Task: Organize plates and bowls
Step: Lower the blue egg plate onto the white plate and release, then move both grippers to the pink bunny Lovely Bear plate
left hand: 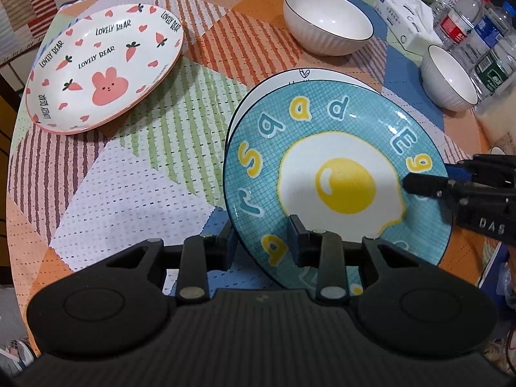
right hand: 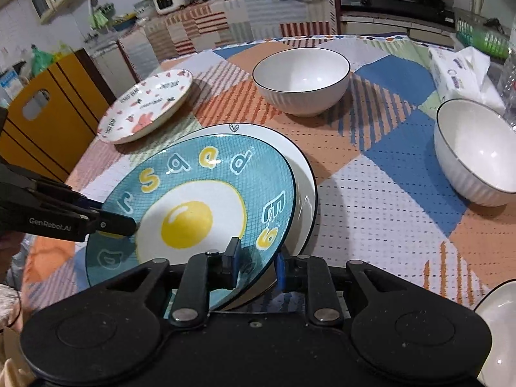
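Black housing and linkages of each hand-held gripper fill the lower edge of both wrist views. Left hand-held gripper (left hand: 262, 242): its two fingers straddle the near rim of the blue egg plate (left hand: 335, 167), one pad above the glazed face and one below the rim, pinching that plate. Right hand-held gripper (right hand: 258, 266): likewise closed on the opposite rim of the same plate, one pad on the printed face, the other beneath the edge; in the left wrist view it enters from the right with a fingertip on the plate's blue border. Blue egg plate: printed with a fried egg and scattered letters, held tilted between both grippers, directly over a white plate (right hand: 304, 174) with a dark rim, which shows only as a crescent behind and beside it; whether the two plates touch cannot be told. Rabbit plate (left hand: 106, 67): white with pink rabbit, carrots, hearts and "LOVELY BEAR" lettering, lying on the bench (left hand: 138, 174) to the left, apart from the pair. Far white bowl (right hand: 301, 80) and right white bowl (right hand: 477, 154): both upright, ribbed outside, dark-rimmed, standing apart from each other on the patterned cloth. Tissue pack (right hand: 458, 71) and water bottles (left hand: 474, 22): at the far right edge, behind the right bowl.
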Available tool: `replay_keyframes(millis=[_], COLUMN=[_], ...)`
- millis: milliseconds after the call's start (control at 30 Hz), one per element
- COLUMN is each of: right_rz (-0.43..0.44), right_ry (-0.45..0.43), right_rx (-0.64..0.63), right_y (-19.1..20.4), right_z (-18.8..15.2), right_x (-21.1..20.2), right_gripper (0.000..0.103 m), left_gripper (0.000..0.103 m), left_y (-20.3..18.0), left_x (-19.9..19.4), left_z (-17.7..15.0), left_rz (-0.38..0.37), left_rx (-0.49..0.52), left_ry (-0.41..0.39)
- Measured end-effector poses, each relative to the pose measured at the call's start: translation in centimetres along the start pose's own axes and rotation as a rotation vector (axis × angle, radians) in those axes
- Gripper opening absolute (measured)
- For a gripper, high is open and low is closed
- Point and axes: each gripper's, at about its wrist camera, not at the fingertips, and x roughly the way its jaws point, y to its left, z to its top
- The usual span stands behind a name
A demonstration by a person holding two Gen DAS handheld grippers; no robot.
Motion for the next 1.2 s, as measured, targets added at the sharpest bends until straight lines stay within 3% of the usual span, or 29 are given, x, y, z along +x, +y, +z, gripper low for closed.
replay_keyframes(millis=[200, 433, 667, 900, 1000, 1133, 1200], right_rz=[-0.178, -0.293, -0.383, -0.275, -0.16, -0.032, 0.036], right_ry=[0.077, 0.075, 0.035, -0.069, -0.119, -0.152, -0.155], right_rx=[-0.061, -0.149, -0.261, -0.18, -0.166, -0.232, -0.271], right_y=[2.8, 4.0, 5.5, 5.3, 5.4, 6.4, 7.3], right_z=[1.4, 0.7, -0.2, 1.2, 2.7, 5.9, 7.7], right_x=[0.4, 0.8, 1.4, -1.5, -2.9, -4.4, -5.0], right_gripper=[0.038, 0.038, 0.037, 0.036, 0.04, 0.044, 0.052], left_gripper=[0.032, 0.031, 0.031, 0.031, 0.031, 0.031, 0.032], left_y=[-0.1, -1.0, -0.3, 1.0, 2.2, 4.2, 5.5], left_x=[0.4, 0.8, 0.5, -2.3, -3.9, -6.4, -7.5], left_z=[0.3, 0.4, 0.3, 0.0, 0.2, 0.8, 1.4], left_rz=[0.007, 0.041, 0.013, -0.001, -0.006, 0.054, 0.07], left_rx=[-0.015, 0.002, -0.024, -0.042, -0.041, 0.007, 0.011], left_ry=[0.014, 0.021, 0.014, -0.03, -0.059, -0.101, -0.121])
